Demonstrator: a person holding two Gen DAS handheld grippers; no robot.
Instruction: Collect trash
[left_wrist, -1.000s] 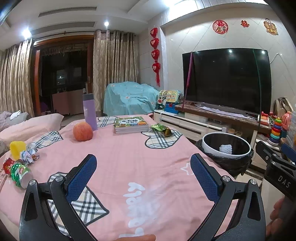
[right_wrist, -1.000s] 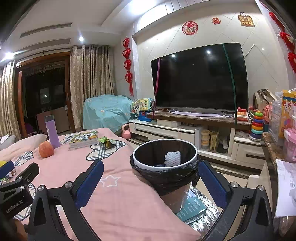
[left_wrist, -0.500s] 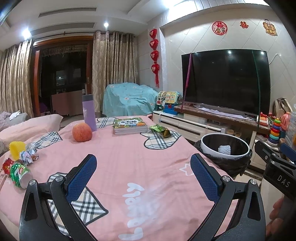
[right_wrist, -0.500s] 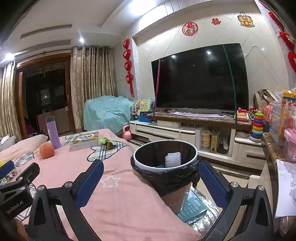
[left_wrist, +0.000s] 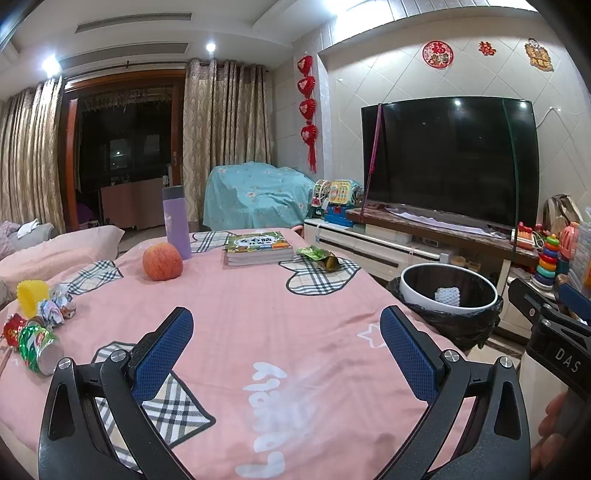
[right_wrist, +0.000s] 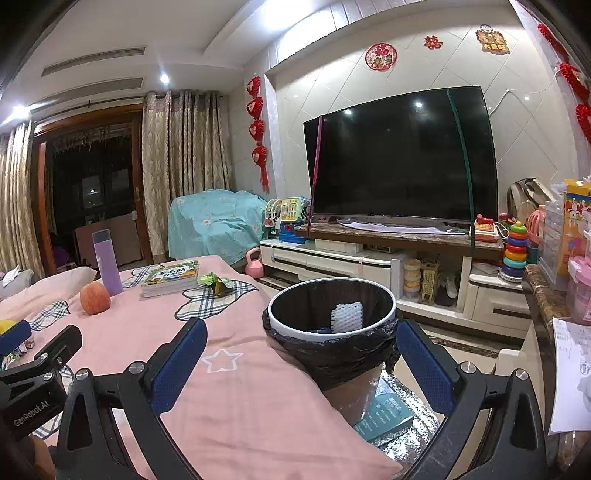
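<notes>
A trash bin (left_wrist: 448, 295) lined with a black bag stands off the table's right edge, with a white foam net (right_wrist: 346, 313) inside it. On the pink tablecloth (left_wrist: 266, 314), trash lies at the far left: a crushed green can (left_wrist: 37, 347), crumpled wrappers (left_wrist: 55, 312) and a yellow foam piece (left_wrist: 31, 295). A green snack wrapper (left_wrist: 321, 256) lies beside the books. My left gripper (left_wrist: 286, 332) hovers open over the cloth, empty. My right gripper (right_wrist: 299, 343) is open and empty, just in front of the bin (right_wrist: 332, 321).
An apple (left_wrist: 162, 261), a purple bottle (left_wrist: 176, 221) and a stack of books (left_wrist: 258, 248) stand at the table's far side. Behind the bin are a TV (right_wrist: 399, 162) on a low cabinet, toys and a stacking ring toy (right_wrist: 515, 247). A box (right_wrist: 388, 410) lies on the floor by the bin.
Both views have drifted slightly; the left gripper has pulled back a little, so the bin and table objects sit marginally lower. Both grippers stay open and empty.
</notes>
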